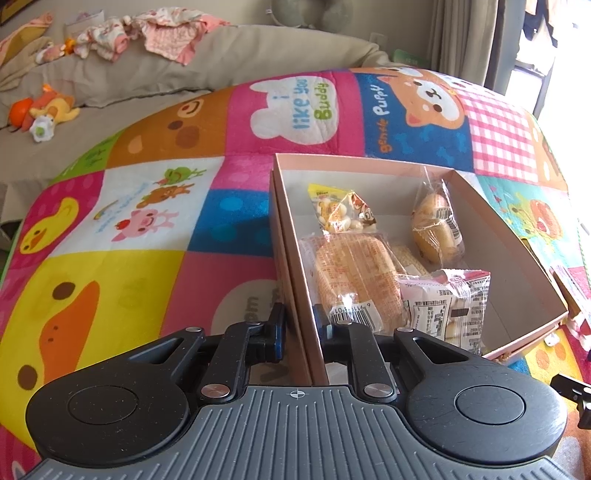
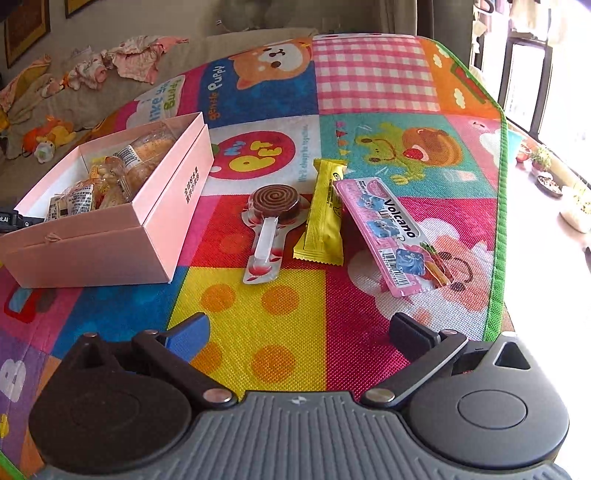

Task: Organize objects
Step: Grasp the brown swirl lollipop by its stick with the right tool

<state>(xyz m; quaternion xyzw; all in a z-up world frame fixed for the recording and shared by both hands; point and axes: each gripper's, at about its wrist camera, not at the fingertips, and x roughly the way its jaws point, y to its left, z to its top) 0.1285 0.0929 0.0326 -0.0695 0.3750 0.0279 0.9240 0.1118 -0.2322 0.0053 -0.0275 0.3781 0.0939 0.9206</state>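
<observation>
Bright patchwork play mat [image 2: 258,306] w/ cartoon animals covers the whole work surface, beige sofa [image 1: 155,70] behind it w/ baby clothes [image 1: 162,33] and a plush toy [image 1: 48,109] lying on it.

Left gripper [image 1: 298,325] is clamped on the near side wall of the pink cardboard box [image 1: 491,229], one finger outside the wall, the other inside, jaws narrow w/ the cardboard pinched between the pads. Inside the box: a yellow snack bag [image 1: 340,212], a wrapped bread roll [image 1: 356,280], another bun pack [image 1: 437,225] toward the far wall, and a white-label snack pack [image 1: 448,306] near the front.

Right gripper [image 2: 299,332] has jaws spread wide, nothing between them, just mat under the gap. Blue pad on one finger, black on the other. It hovers above the mat, not touching any of the loose stuff.

Loose items sit ahead of the right jaws, well apart from the fingertips: a chocolate swirl lollipop [image 2: 271,218] in its wrapper roughly straight ahead, a yellow snack bar [image 2: 323,214] just beside it, and a pink "Volcano" candy pack [image 2: 391,232] leaning against the bar on the window side. From the right wrist view the box sits off to the sofa side of the lollipop, not touching it.
</observation>
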